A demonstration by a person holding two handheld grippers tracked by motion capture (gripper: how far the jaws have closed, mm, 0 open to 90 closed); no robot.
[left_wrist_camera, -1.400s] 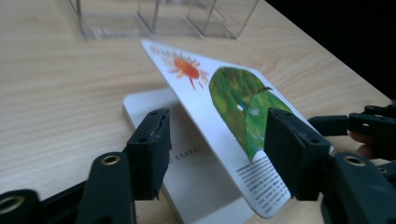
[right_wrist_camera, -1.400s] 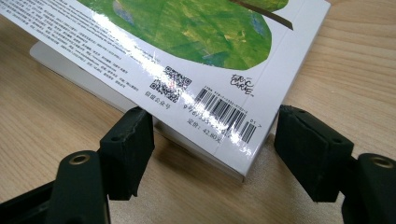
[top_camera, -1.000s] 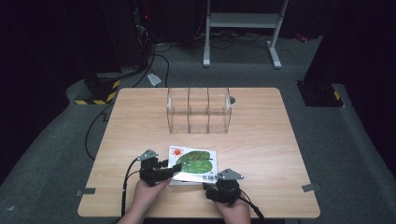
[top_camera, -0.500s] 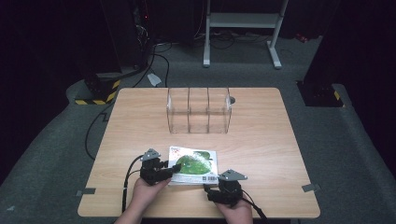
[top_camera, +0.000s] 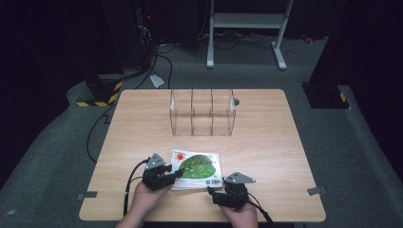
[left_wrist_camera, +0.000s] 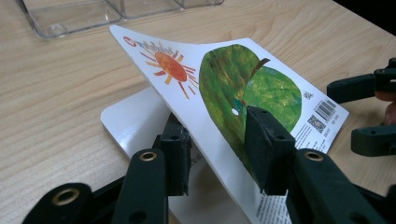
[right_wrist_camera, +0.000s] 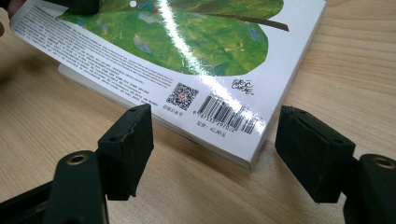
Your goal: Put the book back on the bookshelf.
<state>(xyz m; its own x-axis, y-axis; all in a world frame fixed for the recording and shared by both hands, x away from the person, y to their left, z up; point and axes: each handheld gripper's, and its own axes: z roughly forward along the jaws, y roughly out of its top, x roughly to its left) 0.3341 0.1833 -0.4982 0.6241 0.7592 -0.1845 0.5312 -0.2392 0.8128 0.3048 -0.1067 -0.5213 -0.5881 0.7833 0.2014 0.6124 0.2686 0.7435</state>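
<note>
Your left gripper (left_wrist_camera: 219,154), jaws just closing, pinching the lifted back cover of the picture book (top_camera: 199,167), book lying near the table's (top_camera: 266,142) six o'clock edge, your right gripper (right_wrist_camera: 215,154) wide open, empty, at the book's five o'clock corner.

- The wooden table (top_camera: 266,142) stands pale and brightly lit in the middle of a dim room — everything else is placed around it.
- Grey carpet (top_camera: 47,161) spreads under the table on every side.
- Beyond the table's far edge stands a white metal stand (top_camera: 247,21) on two feet.
- Off the table's far left corner sits a black-and-yellow striped block (top_camera: 97,97), black cables (top_camera: 159,52) trailing past it.
- Off the far right corner — a dark base (top_camera: 328,95).
- Bits of grey tape (top_camera: 316,191) lie on the carpet by the near corners.
</note>
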